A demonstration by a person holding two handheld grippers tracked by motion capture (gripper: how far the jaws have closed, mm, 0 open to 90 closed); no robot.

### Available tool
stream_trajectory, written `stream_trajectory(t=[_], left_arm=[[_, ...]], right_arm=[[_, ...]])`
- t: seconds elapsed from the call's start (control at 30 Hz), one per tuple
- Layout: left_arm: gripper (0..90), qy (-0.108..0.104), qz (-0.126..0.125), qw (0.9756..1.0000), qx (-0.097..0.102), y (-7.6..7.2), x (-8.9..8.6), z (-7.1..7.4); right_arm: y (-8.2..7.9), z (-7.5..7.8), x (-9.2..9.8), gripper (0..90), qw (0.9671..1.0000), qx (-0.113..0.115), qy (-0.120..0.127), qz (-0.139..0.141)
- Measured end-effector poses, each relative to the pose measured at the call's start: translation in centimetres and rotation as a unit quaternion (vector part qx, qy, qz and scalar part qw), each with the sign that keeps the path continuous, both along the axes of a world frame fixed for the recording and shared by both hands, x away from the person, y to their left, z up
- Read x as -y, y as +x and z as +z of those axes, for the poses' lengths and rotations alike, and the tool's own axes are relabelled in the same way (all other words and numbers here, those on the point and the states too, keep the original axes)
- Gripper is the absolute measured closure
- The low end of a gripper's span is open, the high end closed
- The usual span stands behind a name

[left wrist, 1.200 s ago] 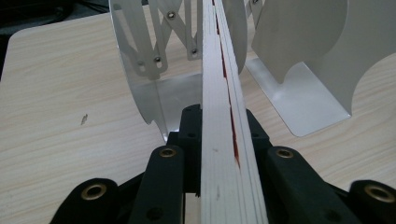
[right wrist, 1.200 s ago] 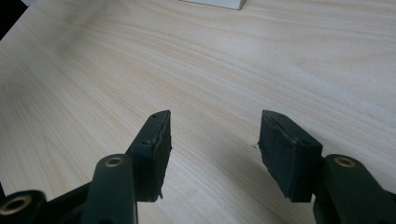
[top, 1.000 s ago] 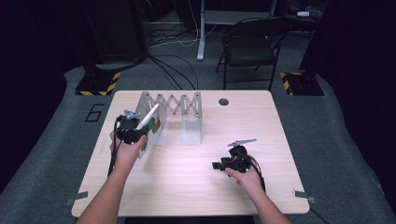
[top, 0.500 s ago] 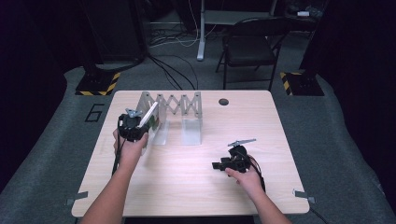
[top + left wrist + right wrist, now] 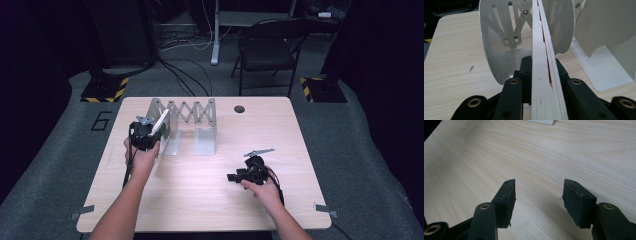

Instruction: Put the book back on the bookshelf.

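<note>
A grey metal accordion rack stands upright at the back left of the wooden table. My left gripper is shut on a thin white book, held on edge and tilted toward the rack's left end. In the left gripper view the book runs straight up between the black jaws, with the rack's left plate just behind it and another plate to the right. My right gripper rests low over the table's right half. Its pads stand apart with nothing but bare wood between them.
A small dark round hole sits in the tabletop near the back edge. A black folding chair stands behind the table. Stand bases with yellow-black tape lie on the floor at both back corners.
My left gripper has edged a little toward the rack with the book. The right gripper has not moved.
</note>
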State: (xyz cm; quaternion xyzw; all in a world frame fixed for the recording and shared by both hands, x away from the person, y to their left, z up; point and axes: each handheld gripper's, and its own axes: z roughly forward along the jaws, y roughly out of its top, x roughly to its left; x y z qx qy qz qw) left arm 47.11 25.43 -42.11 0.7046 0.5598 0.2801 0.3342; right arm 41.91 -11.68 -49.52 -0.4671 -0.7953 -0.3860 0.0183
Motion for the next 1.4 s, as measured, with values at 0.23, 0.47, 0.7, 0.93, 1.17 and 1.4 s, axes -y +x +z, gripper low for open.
stream_trajectory(t=[0.23, 0.47, 0.7, 0.93, 1.17, 1.4], left_arm=[[75.8, -0.001, 0.005, 1.0, -0.003, 0.3, -0.1, -0.2], [75.3, 0.004, 0.013, 0.9998, -0.011, 0.5, -0.2, -0.7], [74.8, 0.008, 0.02, 0.9993, -0.03, 0.9, -0.4, -1.6], [74.8, 0.004, 0.018, 0.9993, -0.033, 1.2, -0.6, -1.5], [74.8, 0.005, 0.019, 0.9992, -0.035, 1.3, -0.5, -1.5], [73.9, 0.008, 0.017, 0.9991, -0.038, 1.4, -0.5, -1.4]], right_arm=[[0.0, 0.0, -0.1, 43.6, 1.0, -0.003, 0.0, -0.001], [0.0, 0.0, -0.1, 43.6, 1.0, -0.001, 0.0, -0.001], [0.0, 0.0, -0.1, 43.6, 1.0, -0.002, 0.001, -0.001], [0.0, -0.1, -0.1, 43.5, 1.0, -0.002, 0.0, 0.0], [0.0, -0.1, -0.1, 43.5, 1.0, -0.001, -0.001, 0.001], [0.0, -0.1, -0.1, 43.4, 1.0, -0.003, 0.0, 0.0]])
